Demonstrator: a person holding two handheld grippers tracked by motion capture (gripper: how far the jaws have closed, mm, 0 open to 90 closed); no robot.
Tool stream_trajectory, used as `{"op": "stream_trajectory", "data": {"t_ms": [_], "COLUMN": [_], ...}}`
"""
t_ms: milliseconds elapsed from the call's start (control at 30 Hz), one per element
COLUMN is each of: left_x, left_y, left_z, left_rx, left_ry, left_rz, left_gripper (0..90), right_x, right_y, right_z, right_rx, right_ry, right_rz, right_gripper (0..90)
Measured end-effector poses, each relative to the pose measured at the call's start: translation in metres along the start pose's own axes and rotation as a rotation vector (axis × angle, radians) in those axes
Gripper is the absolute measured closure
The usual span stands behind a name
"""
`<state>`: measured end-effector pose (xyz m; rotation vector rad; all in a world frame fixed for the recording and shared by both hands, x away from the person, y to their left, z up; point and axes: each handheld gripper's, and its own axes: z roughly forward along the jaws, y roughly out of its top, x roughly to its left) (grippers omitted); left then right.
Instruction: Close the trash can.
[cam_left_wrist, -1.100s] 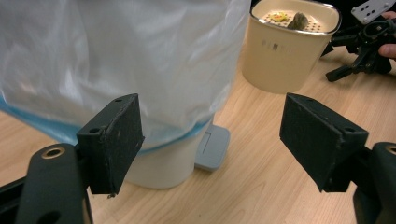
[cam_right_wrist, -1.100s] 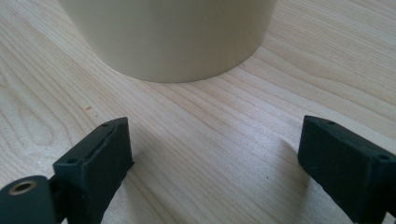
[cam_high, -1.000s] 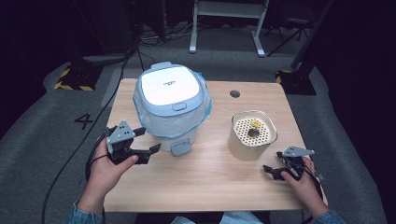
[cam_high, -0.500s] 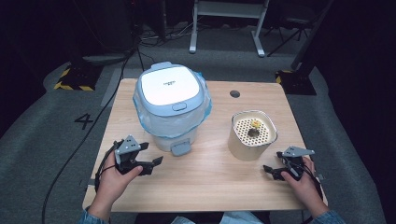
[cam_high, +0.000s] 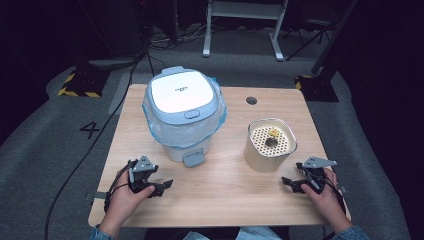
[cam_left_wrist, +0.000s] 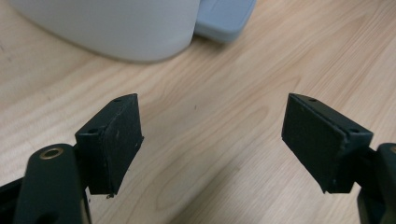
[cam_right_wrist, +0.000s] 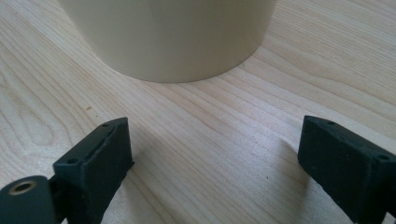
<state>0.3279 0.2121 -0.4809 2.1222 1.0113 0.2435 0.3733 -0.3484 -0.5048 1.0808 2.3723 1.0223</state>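
- Two containers stand on the wooden table (cam_high: 225, 200): a lidded white-and-blue bin (cam_high: 183, 114) lined with a blue bag; a cream canister (cam_high: 270, 145) whose perforated insert holds a small yellow piece (cam_high: 273, 133)
- left gripper (cam_high: 159, 186) spread, empty, near the bin; right gripper (cam_high: 289, 183) spread, empty, beside the canister

A white bin (cam_high: 183, 117) with a pale blue lid shut and a clear liner bunched under its rim stands upright left of centre in the high view. Right of it stands a cream cylindrical container (cam_high: 270, 145), its perforated top holding a small yellow bit.
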Motion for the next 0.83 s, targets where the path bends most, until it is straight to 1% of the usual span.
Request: {"op": "stream_trajectory", "data": {"t_ms": [67, 100, 200, 267, 300, 400, 500, 567, 600, 633, 767, 833], "left_x": [0.000, 0.001, 0.001, 0.001, 0.001, 0.001, 0.000, -0.002, -0.003, -0.004, -0.004, -0.003], "left_y": [-0.003, -0.004, -0.007, -0.009, -0.010, -0.011, -0.012, -0.012, -0.011, -0.011, -0.010, -0.010], "left_z": [0.003, 0.005, 0.008, 0.013, 0.015, 0.020, 0.022, 0.023, 0.024, 0.025, 0.025, 0.025], "left_rx": [0.018, 0.029, 0.050, 0.055, 0.062, 0.049, 0.035, 0.029, 0.035, 0.033, 0.036, 0.036], "left_ry": [0.008, 0.014, 0.031, 0.039, 0.052, 0.081, 0.086, 0.108, 0.115, 0.122, 0.125, 0.125], "left_rz": [-0.001, 0.007, 0.020, 0.026, 0.029, 0.093, 0.081, 0.064, 0.063, 0.049, 0.041, 0.043], "left_gripper": [20.4, 20.4, 19.6, 18.8, 18.4, 15.8, 14.0, 13.6, 13.1, 12.4, 10.8, 10.7], "right_x": [0.000, 0.000, 0.000, 0.000, 0.000, 0.000, 0.000, 0.000, 0.000, 0.000, 0.000, 0.000], "right_y": [0.000, 0.000, 0.000, 0.000, 0.000, 0.000, 0.000, 0.000, 0.000, 0.000, 0.000, 0.000], "right_z": [0.000, 0.000, 0.000, 0.000, 0.000, 0.000, 0.000, 0.000, 0.000, 0.000, 0.000, 0.000], "right_rx": [0.000, 0.000, 0.000, 0.000, 0.000, 0.000, 0.000, 0.000, 0.000, 0.000, 0.000, 0.001], "right_ry": [0.000, 0.000, 0.000, 0.000, 0.000, 0.000, 0.000, 0.000, 0.000, 0.000, -0.001, -0.003], "right_rz": [0.000, 0.000, 0.000, 0.000, 0.000, 0.000, 0.000, 0.000, 0.000, 0.000, 0.000, 0.001], "right_gripper": [10.2, 10.2, 10.2, 10.1, 10.2, 10.2, 10.1, 10.2, 10.2, 10.2, 10.2, 9.8]}}
